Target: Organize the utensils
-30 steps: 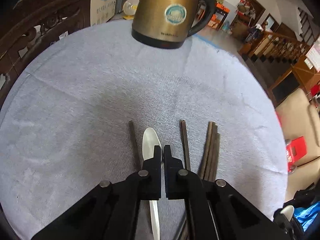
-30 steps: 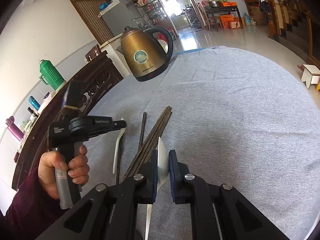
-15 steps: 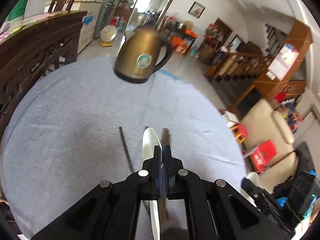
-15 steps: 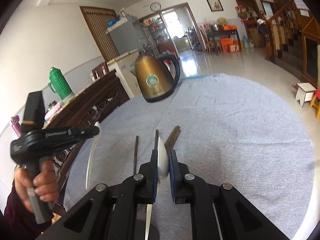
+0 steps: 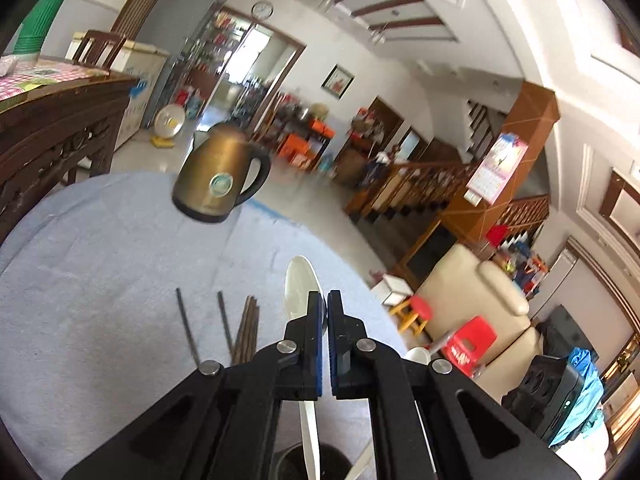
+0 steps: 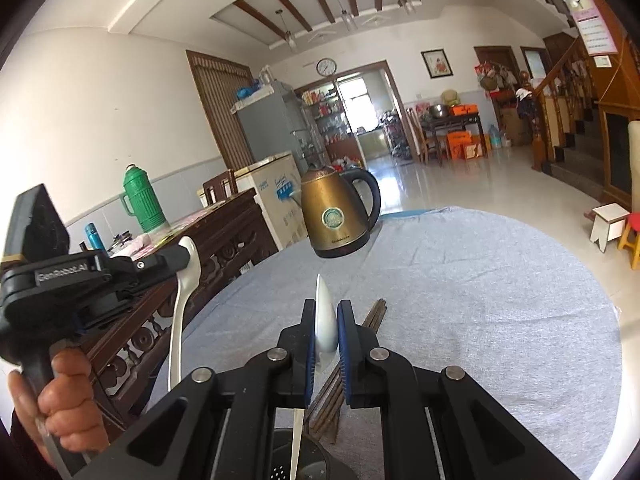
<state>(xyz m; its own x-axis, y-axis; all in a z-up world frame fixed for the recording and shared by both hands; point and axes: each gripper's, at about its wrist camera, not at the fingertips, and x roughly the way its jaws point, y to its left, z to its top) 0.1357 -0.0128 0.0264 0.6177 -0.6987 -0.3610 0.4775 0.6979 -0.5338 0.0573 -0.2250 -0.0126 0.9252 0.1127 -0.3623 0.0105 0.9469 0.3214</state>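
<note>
My left gripper [image 5: 324, 305] is shut on a white spoon [image 5: 300, 286], held above the grey-clothed round table [image 5: 100, 264] with the bowl forward and the handle running back under the jaws. In the right wrist view this same gripper [image 6: 176, 258] sits in a hand at the left, its spoon [image 6: 182, 308] hanging down. My right gripper [image 6: 325, 309] is shut on a second white spoon [image 6: 323, 320], gripped edge-on. Several dark chopsticks [image 5: 240, 332] lie on the cloth, also seen as chopsticks [image 6: 372, 314] behind the right fingers. A dark round holder [image 6: 300, 460] shows below the right jaws.
A brass-coloured kettle [image 6: 336, 216] stands at the table's far edge. A dark carved wooden cabinet [image 6: 224, 240] with a green flask [image 6: 142, 200] flanks the table's left. Beyond the right edge stand a small stool [image 6: 608, 224] and a beige sofa [image 5: 472, 292].
Both grippers have risen off the table with their spoons and tipped upward, so more of the room shows. The left gripper has drifted right; the chopsticks now lie to its left.
</note>
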